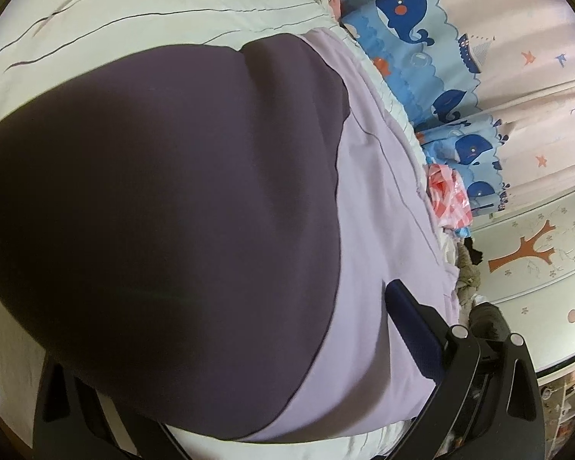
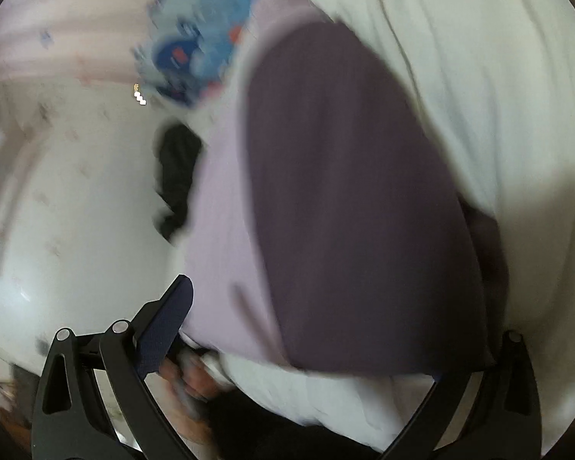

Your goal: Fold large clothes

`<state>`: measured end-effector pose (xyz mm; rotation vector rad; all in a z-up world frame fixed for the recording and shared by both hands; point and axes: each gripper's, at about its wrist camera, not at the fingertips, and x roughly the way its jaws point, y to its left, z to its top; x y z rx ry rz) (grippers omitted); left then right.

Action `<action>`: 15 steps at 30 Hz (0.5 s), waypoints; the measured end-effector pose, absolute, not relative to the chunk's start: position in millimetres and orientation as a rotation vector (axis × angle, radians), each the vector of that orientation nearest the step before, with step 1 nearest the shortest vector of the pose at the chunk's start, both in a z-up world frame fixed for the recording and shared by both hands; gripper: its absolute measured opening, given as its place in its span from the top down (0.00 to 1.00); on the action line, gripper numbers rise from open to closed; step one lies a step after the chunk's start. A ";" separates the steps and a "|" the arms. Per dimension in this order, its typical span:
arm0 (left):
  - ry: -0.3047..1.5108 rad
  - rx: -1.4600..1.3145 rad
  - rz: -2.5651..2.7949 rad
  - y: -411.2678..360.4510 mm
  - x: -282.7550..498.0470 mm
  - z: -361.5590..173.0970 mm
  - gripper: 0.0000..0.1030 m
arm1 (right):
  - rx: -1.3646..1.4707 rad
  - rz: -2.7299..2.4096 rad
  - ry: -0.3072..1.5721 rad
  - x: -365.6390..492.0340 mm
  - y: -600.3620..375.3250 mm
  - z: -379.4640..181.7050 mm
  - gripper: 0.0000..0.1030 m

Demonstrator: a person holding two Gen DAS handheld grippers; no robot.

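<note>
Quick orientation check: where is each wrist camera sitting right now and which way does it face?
Left wrist view: rides the left hand-held gripper, looking forward along its fingers at the dark purple garment on lilac fabric, whale-print curtain beyond; one finger shows clearly.
Right wrist view: rides the right hand-held gripper, motion-blurred, facing the same garment over white bedding; one finger and apparently part of a hand show.
Shared: garment, lilac fabric, curtain.

Dark purple and lilac garment; blue whale-print curtain; cream pinstriped bedding.
</note>
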<state>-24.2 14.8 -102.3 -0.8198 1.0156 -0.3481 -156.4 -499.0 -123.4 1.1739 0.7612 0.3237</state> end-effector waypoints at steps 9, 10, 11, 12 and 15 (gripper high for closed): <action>0.996 -0.824 -0.315 12.1 -19.4 -105.3 0.07 | 1.305 0.366 0.731 -142.5 -509.3 -160.6 0.12; 0.988 -0.826 -0.316 13.3 -21.0 -105.2 0.09 | 1.291 0.345 0.739 -143.6 -507.8 -160.4 0.23; 0.972 -0.831 -0.322 14.1 -21.9 -104.0 0.16 | 1.277 0.323 0.747 -145.4 -508.0 -160.1 0.37; 0.962 -0.835 -0.330 15.5 -23.5 -103.5 0.25 | 1.263 0.307 0.745 -147.6 -506.6 -158.8 0.44; 0.922 -0.821 -0.358 15.1 -28.2 -98.1 0.44 | 1.158 0.270 0.722 -154.3 -498.1 -137.8 0.59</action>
